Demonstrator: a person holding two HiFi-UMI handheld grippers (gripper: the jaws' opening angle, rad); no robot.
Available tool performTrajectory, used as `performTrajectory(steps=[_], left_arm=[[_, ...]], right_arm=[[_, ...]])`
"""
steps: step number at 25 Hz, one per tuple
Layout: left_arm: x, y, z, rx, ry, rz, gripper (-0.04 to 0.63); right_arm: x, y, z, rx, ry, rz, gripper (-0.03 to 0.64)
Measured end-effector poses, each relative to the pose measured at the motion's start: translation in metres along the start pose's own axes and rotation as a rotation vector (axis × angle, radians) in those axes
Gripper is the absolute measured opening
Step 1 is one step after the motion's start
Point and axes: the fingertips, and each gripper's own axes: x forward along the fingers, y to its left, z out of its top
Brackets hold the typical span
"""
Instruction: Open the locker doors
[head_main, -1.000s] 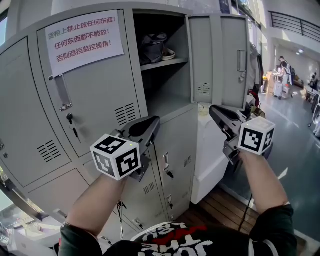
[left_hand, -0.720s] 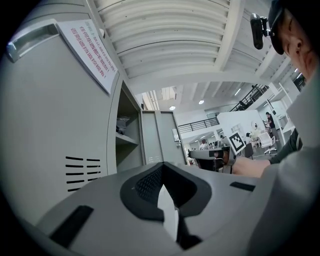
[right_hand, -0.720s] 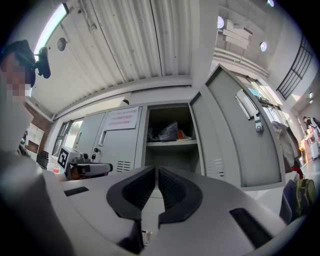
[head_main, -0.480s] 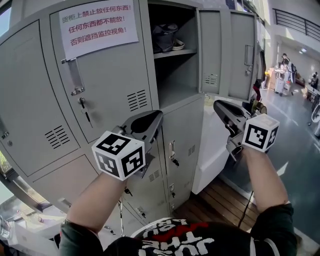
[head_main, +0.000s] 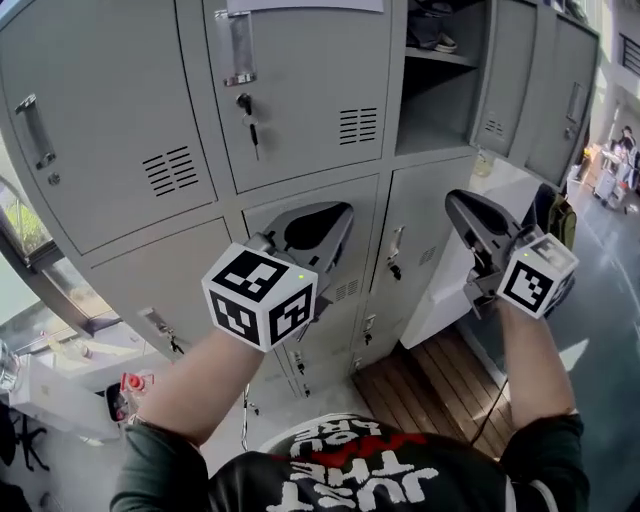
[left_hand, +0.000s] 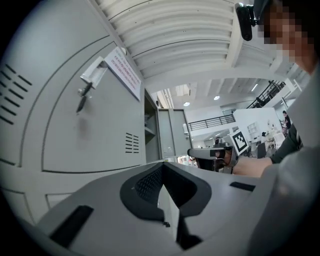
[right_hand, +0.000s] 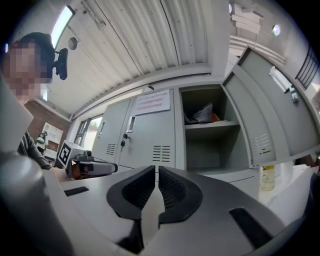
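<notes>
Both grippers are held up in front of a grey sheet-metal locker bank (head_main: 120, 130), touching nothing. Left gripper (head_main: 325, 222): jaws clenched, pads meeting along one line, nothing between them; they point at a closed lower door (head_main: 262, 215) just beyond the tips. Above these jaws is a closed upper door (head_main: 310, 90) with a small dark key (head_main: 248, 112) hanging in its lock. Right gripper (head_main: 462, 203): jaws drawn together to a hairline slit, empty, clear of the cabinet. Left of these jaws is a closed lower door with a small metal handle (head_main: 395, 245). Ahead and above the right jaws is an open upper compartment (right_hand: 210, 145), with a dark bag (right_hand: 202, 114) on its shelf. Its swung-out grey door (right_hand: 257, 125) stands to the right of these jaws. A white paper notice (right_hand: 152, 102) is stuck on the closed door to their upper left. A pale bottle (right_hand: 267, 177) is low to their right.
</notes>
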Motion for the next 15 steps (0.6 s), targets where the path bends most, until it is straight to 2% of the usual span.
performTrajectory(steps=[5,10,15], left_arm=[[-0.057,0.016,-0.029,0.023,0.06,0.2,0.006],[-0.118,0.018,-0.059,0.04,0.078,0.422,0.006],[-0.174,0.002,-0.109,-0.019,0.114,0.593,0.006]], right_arm=[[0.03,0.031,-0.027,0.033,-0.006,0.155,0.046],[0.048,0.066,-0.067,0.009,0.019,0.306,0.046],[0.058,0.116,-0.122,0.049,0.074,0.467,0.046]])
